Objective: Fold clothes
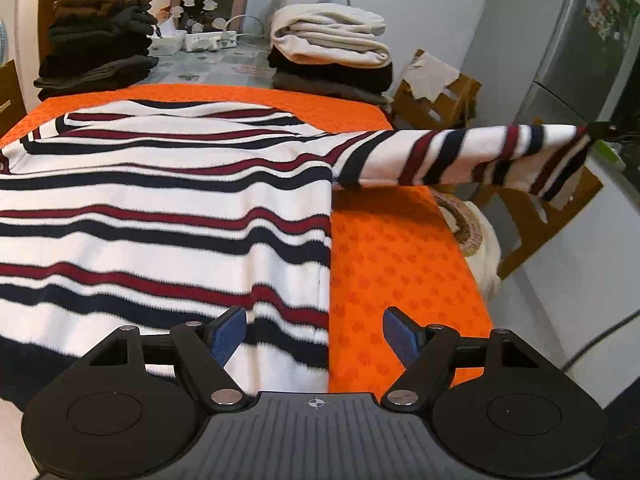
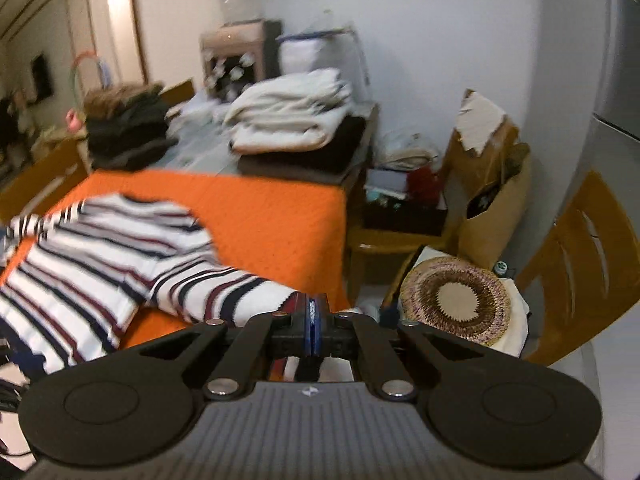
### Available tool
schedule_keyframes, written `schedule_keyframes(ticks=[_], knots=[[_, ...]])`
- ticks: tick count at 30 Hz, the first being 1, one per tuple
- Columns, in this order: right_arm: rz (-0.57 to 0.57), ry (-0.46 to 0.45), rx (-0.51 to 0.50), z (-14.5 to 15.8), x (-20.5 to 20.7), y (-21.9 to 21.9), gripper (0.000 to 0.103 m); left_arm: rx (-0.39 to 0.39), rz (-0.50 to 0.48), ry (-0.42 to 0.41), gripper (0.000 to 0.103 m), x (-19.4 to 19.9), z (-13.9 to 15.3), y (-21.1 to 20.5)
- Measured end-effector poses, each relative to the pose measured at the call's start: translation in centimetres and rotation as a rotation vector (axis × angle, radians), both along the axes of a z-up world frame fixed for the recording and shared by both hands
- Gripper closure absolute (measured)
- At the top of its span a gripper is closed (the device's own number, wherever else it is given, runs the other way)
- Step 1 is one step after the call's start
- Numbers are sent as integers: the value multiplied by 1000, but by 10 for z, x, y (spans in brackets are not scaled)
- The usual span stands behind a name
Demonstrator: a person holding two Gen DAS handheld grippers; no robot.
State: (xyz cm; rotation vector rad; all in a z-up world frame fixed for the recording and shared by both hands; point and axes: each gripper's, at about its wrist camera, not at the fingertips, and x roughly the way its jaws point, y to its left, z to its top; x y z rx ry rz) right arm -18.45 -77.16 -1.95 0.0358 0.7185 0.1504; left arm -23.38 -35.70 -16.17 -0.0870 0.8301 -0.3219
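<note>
You are getting even, bright indoor light; fisheye bending is curving the edges, motion blur is smearing the right wrist view, corners are going black.

A home: fridge (image 1: pixel 576 40), wooden chairs (image 2: pixel 576 264), clothes piles (image 1: pixel 332 56).

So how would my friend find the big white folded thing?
Look past the orange cloth to the table's far end, where two piles of folded clothes sit. The cream blanket tops the right pile. Everything under it and the whole left pile is dark.
</note>
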Motion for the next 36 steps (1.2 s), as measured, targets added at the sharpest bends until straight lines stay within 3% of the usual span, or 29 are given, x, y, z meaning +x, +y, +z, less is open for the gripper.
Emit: schedule_keyframes(ticks=[5, 10, 16, 22, 30, 36], knots=[[21, 43, 38, -11, 8, -34, 101, 22, 62, 14, 26, 7, 0, -20], [81, 173, 65, -63, 29, -55, 101, 67, 159, 28, 26, 9, 3, -48], [233, 283, 57, -113, 56, -62, 101, 148, 306, 93, 26, 13, 8, -87], [402, 345, 10, -144, 63, -54, 101, 174, 423, 133, 26, 8, 14, -114], [539, 376, -14, -159, 67, -52, 100, 184, 481, 152, 26, -6, 16, -144], [611, 351, -12, -147, 66, -51, 100, 192, 502, 167, 26, -13, 8, -150]])
